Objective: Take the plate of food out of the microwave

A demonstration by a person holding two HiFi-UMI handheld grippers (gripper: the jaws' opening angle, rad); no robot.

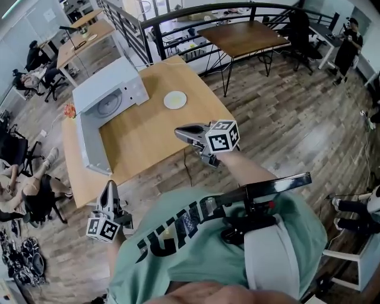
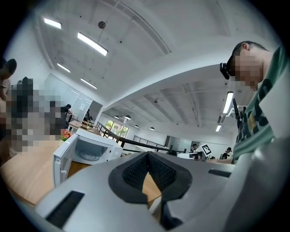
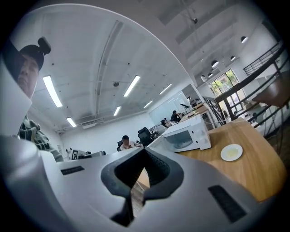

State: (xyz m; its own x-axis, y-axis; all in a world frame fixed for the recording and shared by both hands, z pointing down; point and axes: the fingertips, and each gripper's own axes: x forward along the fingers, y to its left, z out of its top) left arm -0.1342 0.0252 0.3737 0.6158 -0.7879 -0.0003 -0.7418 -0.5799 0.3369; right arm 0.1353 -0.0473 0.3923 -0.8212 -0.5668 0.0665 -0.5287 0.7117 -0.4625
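The white microwave [image 1: 110,89] stands at the far left of the wooden table [image 1: 148,136], its door [image 1: 89,142] swung wide open toward me. Inside I see only the round turntable. A white plate [image 1: 175,100] with yellowish food lies on the table right of the microwave, apart from both grippers. My right gripper [image 1: 179,133] hovers over the table's near edge, shut and empty. My left gripper [image 1: 109,186] is held low, short of the table's near left corner, shut and empty. The right gripper view shows microwave [image 3: 186,134] and plate [image 3: 231,152]; the left gripper view shows the microwave [image 2: 90,147].
A dark table [image 1: 243,35] and a black railing [image 1: 178,18] stand behind the wooden table. People sit on chairs at the left [image 1: 35,65]. Orange flowers [image 1: 70,110] sit beside the microwave. Wooden floor lies to the right.
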